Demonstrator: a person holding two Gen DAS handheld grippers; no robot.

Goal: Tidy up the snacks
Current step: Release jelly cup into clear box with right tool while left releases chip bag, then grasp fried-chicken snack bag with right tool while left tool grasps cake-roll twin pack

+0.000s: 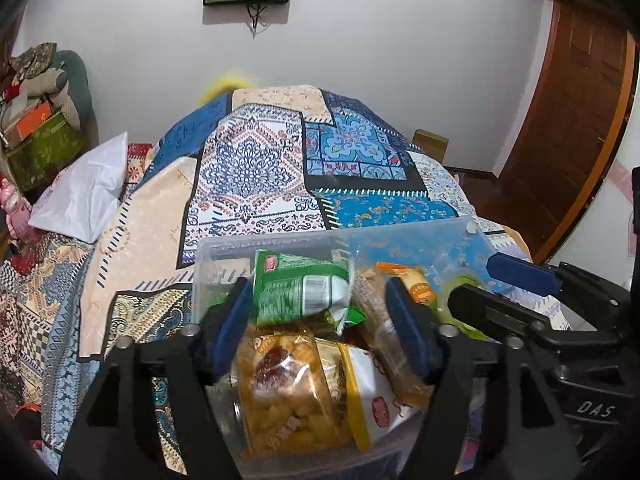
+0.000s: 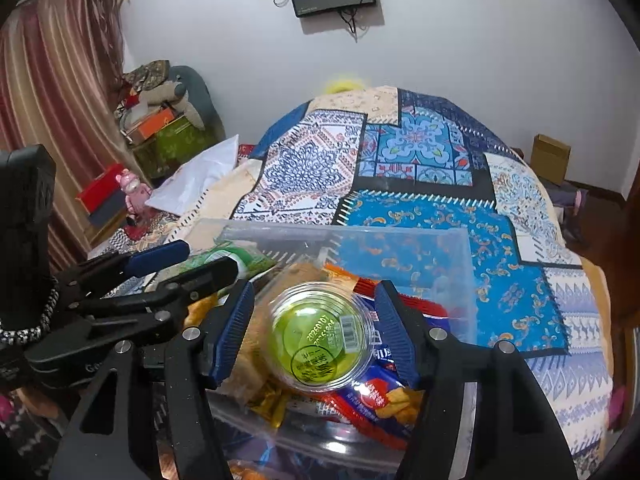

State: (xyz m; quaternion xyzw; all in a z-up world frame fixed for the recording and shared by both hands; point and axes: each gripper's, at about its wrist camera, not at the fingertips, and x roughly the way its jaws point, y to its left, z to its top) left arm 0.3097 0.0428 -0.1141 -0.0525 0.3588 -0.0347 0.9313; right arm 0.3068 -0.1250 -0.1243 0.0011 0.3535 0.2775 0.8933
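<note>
A clear plastic bin point(image 1: 224, 248) point(image 2: 400, 234) sits on the quilt, full of snack packs. A green packet point(image 1: 300, 294) lies on top of a clear bag of yellow crisps point(image 1: 288, 392) in the left wrist view. My left gripper point(image 1: 318, 286) straddles the packet, open, with a gap at its right pad. In the right wrist view a round clear cup with a green lid point(image 2: 320, 336) rests on a red and blue pack point(image 2: 380, 396). My right gripper point(image 2: 315, 288) stands open around the cup, the left pad apart from it. Each gripper also shows in the other's view: the right gripper point(image 1: 516, 292), the left gripper point(image 2: 168, 264).
The bin rests on a bed under a blue patchwork quilt point(image 1: 280, 160). A white pillow point(image 1: 88, 192) lies to the left, with stacked boxes point(image 2: 164, 136) behind it. A cardboard box point(image 2: 550, 158) and a wooden door point(image 1: 568, 120) are to the right.
</note>
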